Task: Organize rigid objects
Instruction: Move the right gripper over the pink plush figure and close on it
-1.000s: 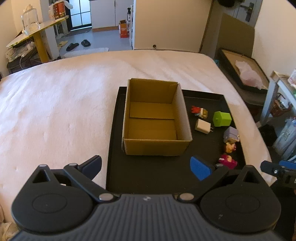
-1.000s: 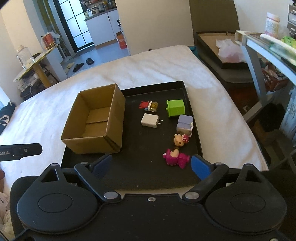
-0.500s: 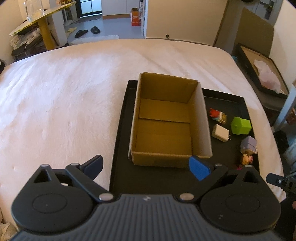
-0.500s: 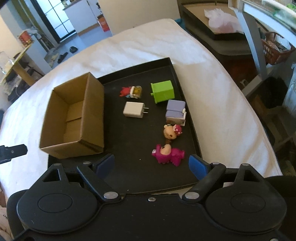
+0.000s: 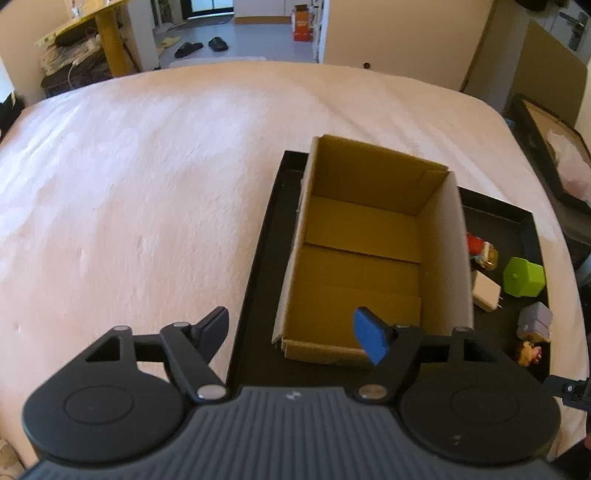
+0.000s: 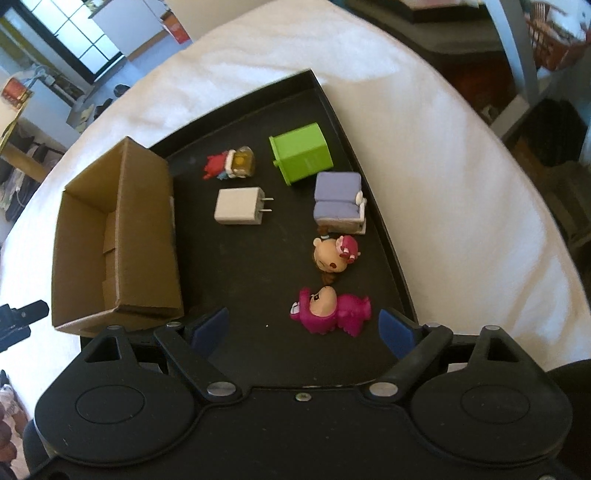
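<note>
An open, empty cardboard box (image 5: pixel 369 251) (image 6: pixel 114 236) stands on the left of a black tray (image 6: pixel 258 354) (image 5: pixel 255 266). On the tray to its right lie a pink figurine (image 6: pixel 328 312), a small doll head (image 6: pixel 334 254), a lilac block (image 6: pixel 338 201), a green cube (image 6: pixel 301 153) (image 5: pixel 524 277), a white charger (image 6: pixel 240 206) (image 5: pixel 485 291) and a red-yellow toy (image 6: pixel 231 166). My right gripper (image 6: pixel 301 328) is open, its fingers either side of the pink figurine, just short of it. My left gripper (image 5: pixel 291 336) is open and empty above the box's near left corner.
The tray lies on a white-covered bed (image 5: pixel 129 184). A framed tray and cardboard stand on the floor at the right (image 5: pixel 550 140). A yellow table (image 5: pixel 92 22) stands at the far left.
Both grippers have moved forward and lower. The left one has shifted left over the box's near edge. The right one has closed in on the pink figurine.
</note>
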Demonstrator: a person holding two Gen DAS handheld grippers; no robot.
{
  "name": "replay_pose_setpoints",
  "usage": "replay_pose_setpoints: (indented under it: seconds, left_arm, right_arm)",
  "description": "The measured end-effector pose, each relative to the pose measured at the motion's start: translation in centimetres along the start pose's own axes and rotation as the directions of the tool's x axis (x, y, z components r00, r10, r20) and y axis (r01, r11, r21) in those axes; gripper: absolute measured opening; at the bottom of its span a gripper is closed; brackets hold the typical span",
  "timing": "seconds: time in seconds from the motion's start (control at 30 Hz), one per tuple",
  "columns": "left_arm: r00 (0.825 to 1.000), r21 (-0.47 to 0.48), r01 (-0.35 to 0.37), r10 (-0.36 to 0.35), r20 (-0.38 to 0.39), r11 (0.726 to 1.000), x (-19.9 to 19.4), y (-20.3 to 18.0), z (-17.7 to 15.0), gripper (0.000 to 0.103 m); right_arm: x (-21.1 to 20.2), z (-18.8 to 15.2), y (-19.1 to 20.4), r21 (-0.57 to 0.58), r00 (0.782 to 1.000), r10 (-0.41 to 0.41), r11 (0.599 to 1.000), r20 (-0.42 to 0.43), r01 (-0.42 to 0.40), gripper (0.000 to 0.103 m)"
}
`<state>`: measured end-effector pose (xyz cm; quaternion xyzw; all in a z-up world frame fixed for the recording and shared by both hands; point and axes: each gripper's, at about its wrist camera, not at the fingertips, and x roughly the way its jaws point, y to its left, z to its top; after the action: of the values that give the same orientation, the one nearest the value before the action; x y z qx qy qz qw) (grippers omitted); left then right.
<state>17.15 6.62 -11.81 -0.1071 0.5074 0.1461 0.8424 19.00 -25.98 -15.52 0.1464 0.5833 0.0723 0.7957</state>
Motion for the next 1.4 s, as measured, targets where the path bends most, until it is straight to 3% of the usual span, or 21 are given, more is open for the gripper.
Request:
replay_pose_setpoints:
  seconds: [0.43, 0.5, 0.77, 0.9, 1.07, 1.2, 1.4]
  left_arm:
    - [0.999, -0.034, -0.037, 0.036, -0.024, 0.999, 3.1, 0.3, 0.2, 0.058]
    - [0.999, -0.038, -0.039, 0.038, -0.032, 0.998, 3.6, 0.4, 0.2, 0.052]
    - [1.000, -0.065, -0.006, 0.004, -0.024, 0.998, 4.3, 0.9, -0.6, 0.011]
    - [1.000, -0.065, 0.015, -0.016, -0.011, 0.998, 3.9, 0.9, -0.9, 0.011]
    - [0.999, -0.062, 0.031, -0.031, -0.006, 0.998, 3.2, 1.2, -1.6, 0.010]
    - [0.999, -0.061, 0.037, -0.037, -0.008, 0.997, 2.6, 1.3, -2.1, 0.010]
    - [0.999, -0.057, 0.036, -0.037, -0.003, 0.998, 1.8, 2.0, -2.7, 0.011]
  right_arm:
    - [4.1, 1.2, -1.2, 0.071, 0.995, -0.002, 0.997, -0.097, 0.009, 0.087]
    - [4.5, 1.2, -1.2, 0.064, 0.994, -0.011, 0.998, -0.105, 0.018, 0.087]
    - [5.0, 0.6, -1.2, 0.046, 0.995, -0.045, 0.998, -0.094, 0.050, 0.087]
    - [5.0, 0.5, -0.8, 0.016, 0.994, -0.062, 0.998, -0.089, 0.064, 0.086]
    - [6.0, 0.6, -0.5, 0.014, 0.993, -0.074, 0.997, -0.092, 0.076, 0.066]
    - [5.6, 0.8, -0.6, 0.011, 0.995, -0.068, 0.998, -0.071, 0.069, 0.058]
    - [4.6, 0.9, -0.7, 0.000, 0.997, -0.065, 0.998, -0.050, 0.065, 0.058]
